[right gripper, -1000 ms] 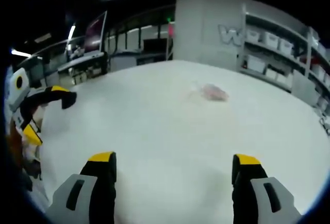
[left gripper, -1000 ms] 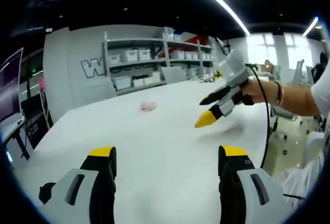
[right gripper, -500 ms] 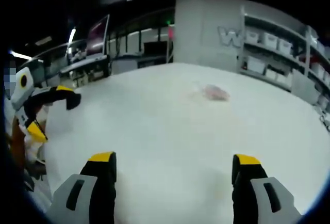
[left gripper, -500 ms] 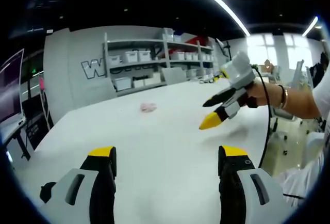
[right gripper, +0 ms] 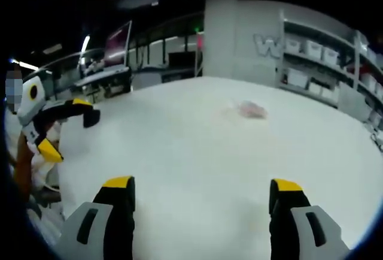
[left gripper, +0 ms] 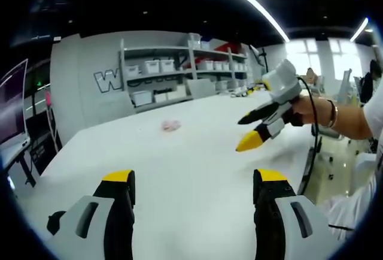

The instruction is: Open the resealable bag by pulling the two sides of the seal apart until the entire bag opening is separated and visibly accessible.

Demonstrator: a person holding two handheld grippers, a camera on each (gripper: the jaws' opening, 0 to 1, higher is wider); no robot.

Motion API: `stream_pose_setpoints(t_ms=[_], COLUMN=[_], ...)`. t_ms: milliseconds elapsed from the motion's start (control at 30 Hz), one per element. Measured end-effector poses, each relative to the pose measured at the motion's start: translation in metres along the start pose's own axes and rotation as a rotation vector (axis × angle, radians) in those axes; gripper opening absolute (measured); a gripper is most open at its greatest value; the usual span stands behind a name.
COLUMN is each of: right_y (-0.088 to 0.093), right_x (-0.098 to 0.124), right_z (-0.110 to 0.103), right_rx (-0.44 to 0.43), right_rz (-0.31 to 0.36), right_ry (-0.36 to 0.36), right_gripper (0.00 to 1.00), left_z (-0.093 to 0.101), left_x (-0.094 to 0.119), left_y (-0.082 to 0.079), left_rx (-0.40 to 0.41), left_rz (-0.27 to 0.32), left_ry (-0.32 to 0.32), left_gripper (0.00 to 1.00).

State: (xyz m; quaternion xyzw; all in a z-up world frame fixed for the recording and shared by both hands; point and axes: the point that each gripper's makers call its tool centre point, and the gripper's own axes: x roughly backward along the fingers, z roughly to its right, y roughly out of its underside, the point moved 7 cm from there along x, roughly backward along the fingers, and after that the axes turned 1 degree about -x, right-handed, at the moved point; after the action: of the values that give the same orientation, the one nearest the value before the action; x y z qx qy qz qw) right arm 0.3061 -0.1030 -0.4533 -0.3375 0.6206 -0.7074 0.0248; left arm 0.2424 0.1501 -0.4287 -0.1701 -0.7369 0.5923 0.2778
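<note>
On the white worktop (left gripper: 179, 170), far from both grippers, the resealable bag (left gripper: 172, 124) is seen lying with pinkish contents — untouched. Left gripper (left gripper: 188, 179) is held jaws apart, empty; right gripper (right gripper: 200, 185) likewise spread, nothing gripped.

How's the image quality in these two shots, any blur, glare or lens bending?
Left gripper view: sharp; fisheye bends the shelves, the ceiling light strip glares, and the windows are blown out. Right gripper view: softer and dimmer; the pinkish resealable bag on the white table is a blur.
</note>
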Motion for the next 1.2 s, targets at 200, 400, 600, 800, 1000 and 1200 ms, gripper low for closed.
stream_pose_setpoints(t_ms=[200,400,600,800,1000,1200], right_y=[0.002,0.003,0.003,0.003,-0.001,-0.005], right_x=[0.0,0.001,0.005,0.008,0.011,0.013], right_z=[-0.002,0.0,-0.001,-0.001,-0.002,-0.005], right_rx=[-0.01,-0.023,-0.017,-0.02,-0.018,-0.024], right_rz=[0.016,0.03,0.044,0.057,0.081,0.105], right_ry=[-0.003,0.003,0.011,0.017,0.023,0.02], right_gripper=[0.94,0.94,0.94,0.94,0.94,0.95], left_z=[-0.002,-0.003,-0.002,-0.002,-0.001,-0.002], left_x=[0.0,-0.001,-0.001,0.0,0.0,0.001], left_y=[0.0,-0.001,-0.001,-0.002,-0.002,-0.002], left_rx=[0.0,-0.006,-0.009,-0.015,-0.021,-0.022], left_rz=[0.0,0.001,-0.002,-0.001,-0.003,0.002], left_ry=[-0.002,-0.003,0.002,0.003,0.005,0.004], left_gripper=[0.81,0.81,0.81,0.8,0.8,0.8])
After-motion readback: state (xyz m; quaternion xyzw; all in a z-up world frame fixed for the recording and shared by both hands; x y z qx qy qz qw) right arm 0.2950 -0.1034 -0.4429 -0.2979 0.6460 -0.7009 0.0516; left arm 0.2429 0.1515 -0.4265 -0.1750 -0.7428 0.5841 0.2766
